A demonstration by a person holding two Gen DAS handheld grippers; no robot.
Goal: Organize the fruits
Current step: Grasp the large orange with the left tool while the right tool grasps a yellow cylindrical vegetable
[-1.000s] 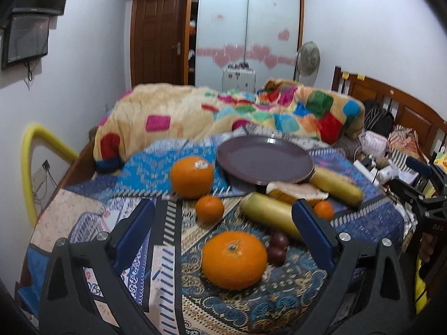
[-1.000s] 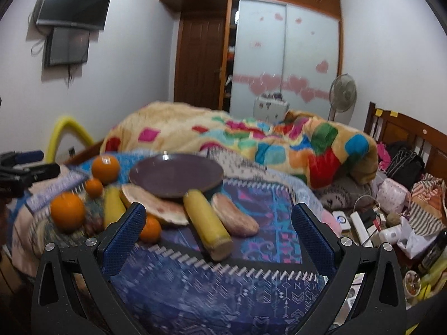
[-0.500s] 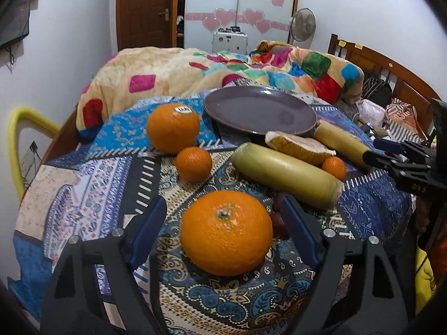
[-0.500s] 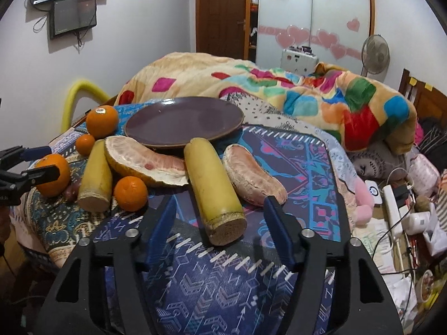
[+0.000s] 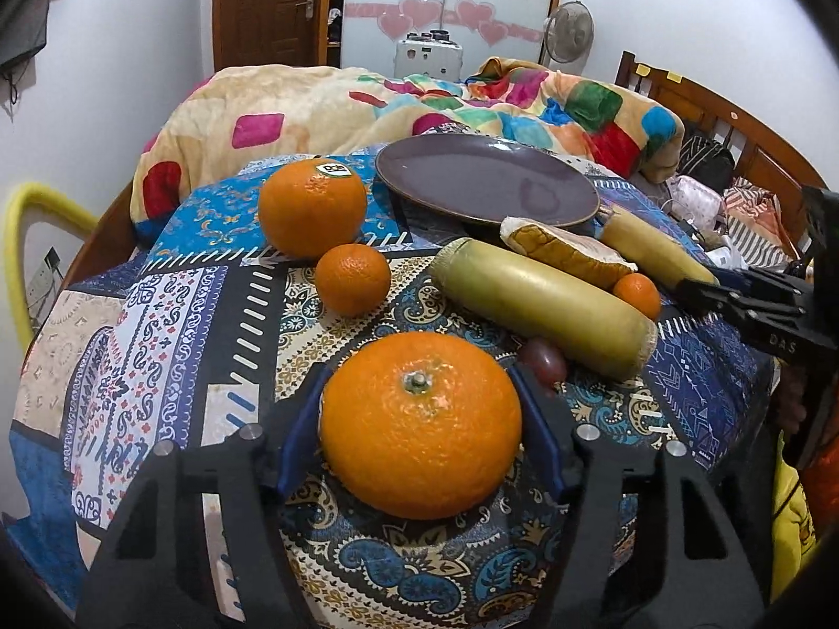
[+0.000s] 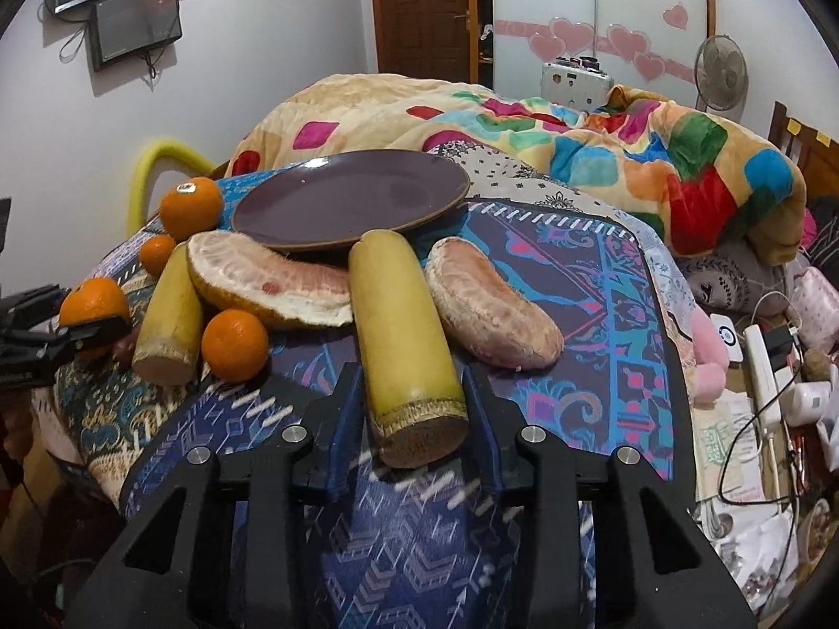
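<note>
Left hand-held gripper (image 5: 419, 409): I am seeing its blue fingers (image 5: 299, 430) sitting on either side of the large orange (image 5: 419, 427), narrowed until both pads are lying against the peel. The fruit is resting on the patterned cloth (image 5: 173, 314) covering the surface, at the near edge. I am logging this as a grip on the orange.

Right hand-held gripper (image 6: 414, 419): its fingers are flanking the cut end of a yellow cylindrical fruit (image 6: 404, 335), with a thin gap showing on each side. I cannot tell whether the pads are pressing on it.

Layout, right wrist view: the purple plate (image 6: 335, 199) is lying behind the yellow cylinder, with nothing on it. A peeled pomelo segment (image 6: 490, 309) is lying just right of the cylinder; a pomelo half in its rind (image 6: 262, 283) is lying just left. A second yellow cylinder (image 6: 170, 314) and a small mandarin (image 6: 235, 338) are sitting further left.

Left wrist view: a stickered orange (image 5: 312, 207) and another mandarin (image 5: 352, 279) are sitting behind the gripped orange, touching each other.
</note>
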